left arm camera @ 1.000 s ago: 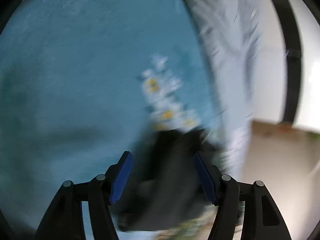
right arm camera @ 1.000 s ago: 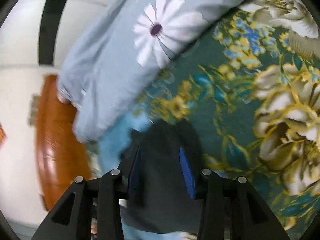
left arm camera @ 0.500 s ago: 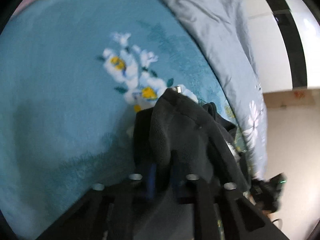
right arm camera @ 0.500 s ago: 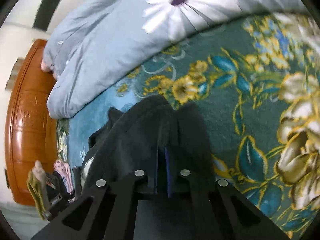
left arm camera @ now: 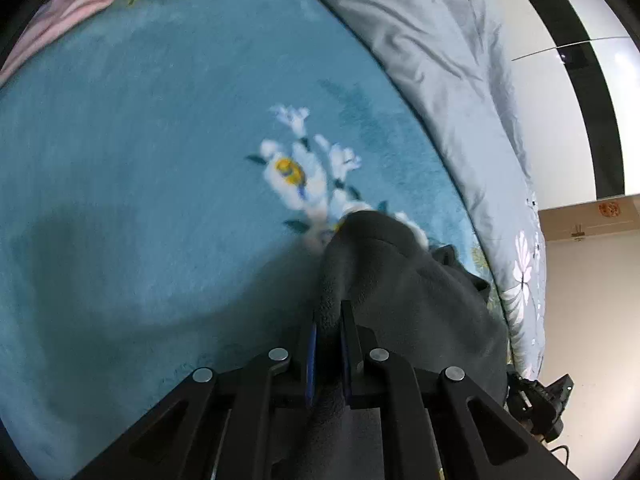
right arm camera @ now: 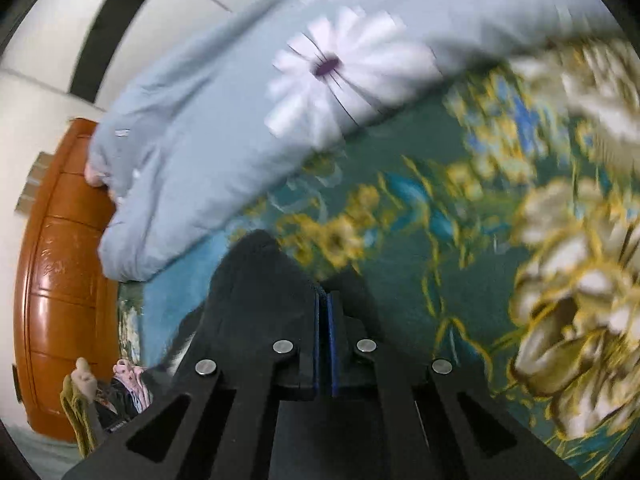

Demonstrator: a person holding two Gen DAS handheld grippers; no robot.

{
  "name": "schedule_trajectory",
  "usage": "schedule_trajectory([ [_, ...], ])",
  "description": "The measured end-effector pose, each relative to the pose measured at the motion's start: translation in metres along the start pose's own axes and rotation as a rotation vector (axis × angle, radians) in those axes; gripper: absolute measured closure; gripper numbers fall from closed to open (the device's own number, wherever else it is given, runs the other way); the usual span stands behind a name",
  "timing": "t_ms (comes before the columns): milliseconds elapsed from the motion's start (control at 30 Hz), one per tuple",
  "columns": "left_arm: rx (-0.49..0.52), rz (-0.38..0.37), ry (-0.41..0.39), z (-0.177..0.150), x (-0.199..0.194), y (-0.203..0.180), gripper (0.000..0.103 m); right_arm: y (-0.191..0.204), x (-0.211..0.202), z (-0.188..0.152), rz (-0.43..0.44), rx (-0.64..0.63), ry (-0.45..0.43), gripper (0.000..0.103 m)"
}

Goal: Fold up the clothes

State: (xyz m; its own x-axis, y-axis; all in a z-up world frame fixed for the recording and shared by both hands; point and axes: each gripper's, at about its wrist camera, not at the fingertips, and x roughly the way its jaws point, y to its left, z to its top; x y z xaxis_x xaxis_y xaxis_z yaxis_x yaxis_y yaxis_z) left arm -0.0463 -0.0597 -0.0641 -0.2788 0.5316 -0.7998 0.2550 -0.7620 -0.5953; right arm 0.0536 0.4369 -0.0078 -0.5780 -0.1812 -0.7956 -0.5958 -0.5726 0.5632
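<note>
From the left wrist view, my left gripper (left arm camera: 328, 320) is clamped on a fold of the dark fleece garment (left arm camera: 400, 280); the blue pads (left arm camera: 311, 356) sit close together with a ridge of cloth bunched between them. I take that pinch to be on an edge or corner, so the piece can be lifted and spread rather than dragged. The garment lies on the teal floral blanket (left arm camera: 160, 160), trailing to the right toward the grey-blue quilt (left arm camera: 440, 60), which is heaped along the far side and leaves the blanket free as my folding surface. A pink cloth (left arm camera: 68, 4) lies at the far left corner, well apart.

From the right wrist view, which is blurred, my right gripper (right arm camera: 326, 300) has its jaws pressed together on a thin layer of the same garment (right arm camera: 260, 280), which drapes over the left finger. Holding two points at once should let me stretch the cloth flat before any fold. The wooden headboard (right arm camera: 60, 260) stands at the left, behind the quilt.
</note>
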Motion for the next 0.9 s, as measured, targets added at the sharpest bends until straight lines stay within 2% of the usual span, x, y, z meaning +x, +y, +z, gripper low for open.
schedule_trajectory([
  [167, 0.043, -0.021, 0.009, 0.004, -0.003, -0.013, 0.09, -0.008, 0.01, 0.002, -0.015, 0.026, 0.019, 0.1],
  [333, 0.029, -0.101, 0.019, -0.002, -0.011, -0.003, 0.086, -0.007, 0.004, 0.0, 0.026, 0.013, 0.024, 0.098],
  [400, -0.004, -0.125, 0.004, -0.009, -0.018, 0.008, 0.076, -0.007, 0.0, -0.003, 0.046, 0.01, 0.023, 0.096],
  [467, -0.043, -0.157, -0.027, -0.02, -0.029, 0.022, 0.041, -0.007, -0.005, -0.007, 0.064, 0.008, 0.017, 0.096],
  [533, -0.087, -0.191, -0.064, -0.033, -0.04, 0.038, 0.037, -0.008, -0.014, -0.013, 0.064, 0.004, -0.001, 0.093],
  [567, -0.12, -0.217, -0.088, -0.041, -0.045, 0.045, 0.035, -0.009, -0.021, -0.017, 0.07, -0.003, -0.008, 0.084],
  [600, -0.149, -0.236, -0.107, -0.049, -0.049, 0.051, 0.034, -0.01, -0.027, -0.022, 0.077, -0.007, -0.014, 0.069],
  [667, -0.186, -0.261, -0.135, -0.063, -0.052, 0.059, 0.027, -0.014, -0.039, -0.034, 0.099, -0.008, -0.022, 0.056],
  [733, -0.198, -0.281, -0.158, -0.079, -0.052, 0.06, 0.022, -0.023, -0.048, -0.051, 0.127, 0.008, -0.02, 0.055],
  [767, -0.199, -0.291, -0.161, -0.086, -0.052, 0.06, 0.021, -0.028, -0.051, -0.06, 0.13, 0.025, -0.013, 0.052],
  [800, -0.203, -0.301, -0.16, -0.093, -0.051, 0.059, 0.02, -0.034, -0.052, -0.068, 0.131, 0.044, -0.005, 0.042],
  [900, -0.222, -0.313, -0.136, -0.11, -0.046, 0.057, 0.018, -0.052, -0.059, -0.093, 0.16, 0.107, -0.022, 0.039],
])
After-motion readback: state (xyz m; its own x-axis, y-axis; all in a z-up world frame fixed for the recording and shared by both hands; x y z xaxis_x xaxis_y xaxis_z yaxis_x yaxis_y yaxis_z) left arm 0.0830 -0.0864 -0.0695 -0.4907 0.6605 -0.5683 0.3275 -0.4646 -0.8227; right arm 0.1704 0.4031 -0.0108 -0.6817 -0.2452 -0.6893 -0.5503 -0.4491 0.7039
